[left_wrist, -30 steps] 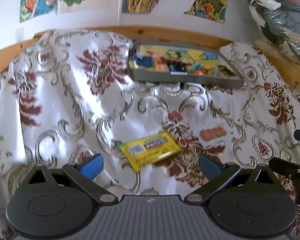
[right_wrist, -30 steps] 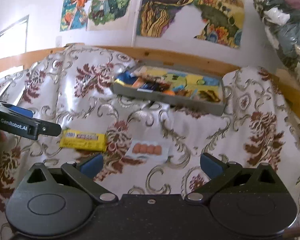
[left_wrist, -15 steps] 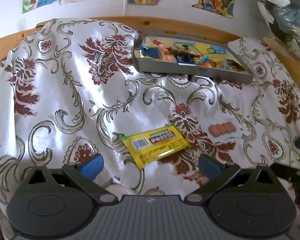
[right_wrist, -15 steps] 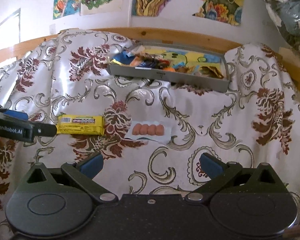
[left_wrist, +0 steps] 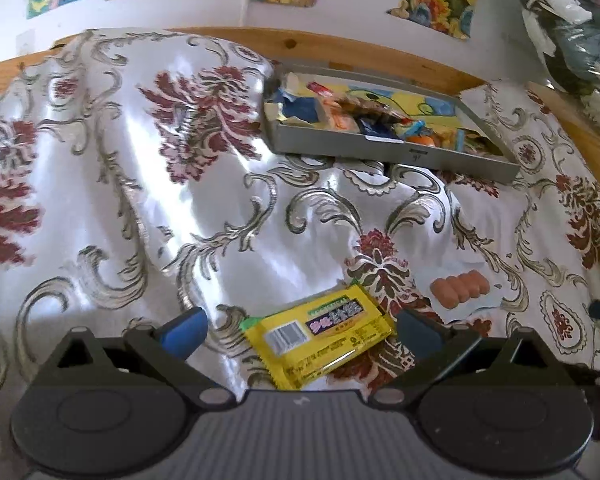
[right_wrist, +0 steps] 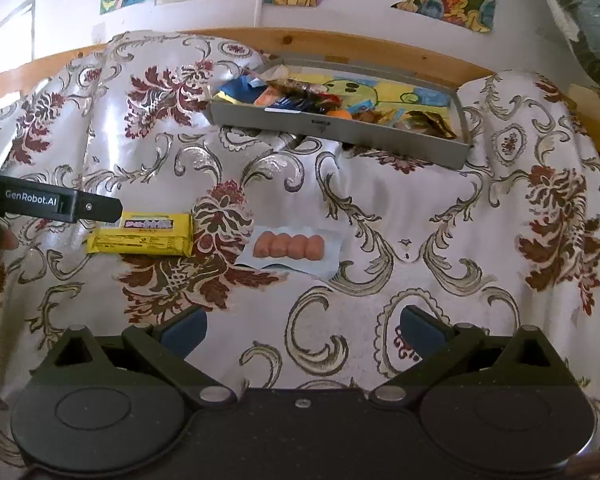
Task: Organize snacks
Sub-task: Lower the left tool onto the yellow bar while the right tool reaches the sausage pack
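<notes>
A yellow snack bar point(left_wrist: 320, 332) lies flat on the patterned cloth, between the tips of my open left gripper point(left_wrist: 302, 330), which hovers just above it. The same yellow snack bar point(right_wrist: 142, 232) shows at the left of the right wrist view, with the left gripper's black finger point(right_wrist: 56, 204) over its left end. A clear pack of small sausages point(right_wrist: 289, 246) lies to its right, also seen as the sausage pack point(left_wrist: 459, 289). My right gripper point(right_wrist: 302, 330) is open and empty, nearer the front than the sausages. A grey tray point(left_wrist: 380, 152) of mixed snacks sits at the back.
The white and red floral cloth point(right_wrist: 400, 216) covers a surface with a wooden rail point(right_wrist: 340, 42) behind. The grey tray point(right_wrist: 340, 130) rests on a fold of it. Posters hang on the wall. A bagged bundle point(left_wrist: 572, 24) lies at the far right.
My left gripper has moved forward and down until the yellow bar lies between its fingertips. My right gripper has tilted down and closed in on the sausages. Both stayed open.
</notes>
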Motion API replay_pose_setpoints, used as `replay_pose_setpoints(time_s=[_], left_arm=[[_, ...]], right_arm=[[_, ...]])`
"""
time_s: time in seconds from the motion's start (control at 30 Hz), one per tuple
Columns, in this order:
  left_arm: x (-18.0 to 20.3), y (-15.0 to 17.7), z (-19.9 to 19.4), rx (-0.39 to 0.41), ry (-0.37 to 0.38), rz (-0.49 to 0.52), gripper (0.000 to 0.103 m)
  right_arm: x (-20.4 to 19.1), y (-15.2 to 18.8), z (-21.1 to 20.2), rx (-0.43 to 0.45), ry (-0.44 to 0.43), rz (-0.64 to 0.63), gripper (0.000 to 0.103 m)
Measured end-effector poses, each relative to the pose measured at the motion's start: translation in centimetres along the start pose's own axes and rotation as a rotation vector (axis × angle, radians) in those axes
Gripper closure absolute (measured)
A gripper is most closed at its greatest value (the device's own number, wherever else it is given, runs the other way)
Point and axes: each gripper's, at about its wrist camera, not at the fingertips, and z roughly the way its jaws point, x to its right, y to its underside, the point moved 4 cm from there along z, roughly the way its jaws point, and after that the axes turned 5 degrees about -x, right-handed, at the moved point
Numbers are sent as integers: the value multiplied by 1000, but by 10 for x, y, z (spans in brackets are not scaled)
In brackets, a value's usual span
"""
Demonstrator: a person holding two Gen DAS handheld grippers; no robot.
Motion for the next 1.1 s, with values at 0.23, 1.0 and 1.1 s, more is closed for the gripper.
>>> replay_pose_setpoints(time_s=[0.23,1.0,1.1], left_arm=[[-2,-8,22,-31,33,54,0],[-9,-18,61,-152,231,196,0],[-6,-18,62,-173,235,224,0]], right_arm=[[7,-26,20,-15,-32,-88,1],[28,-93,131,-184,-384,-168,1],[31,-94,148,-225,-416,-133,1]])
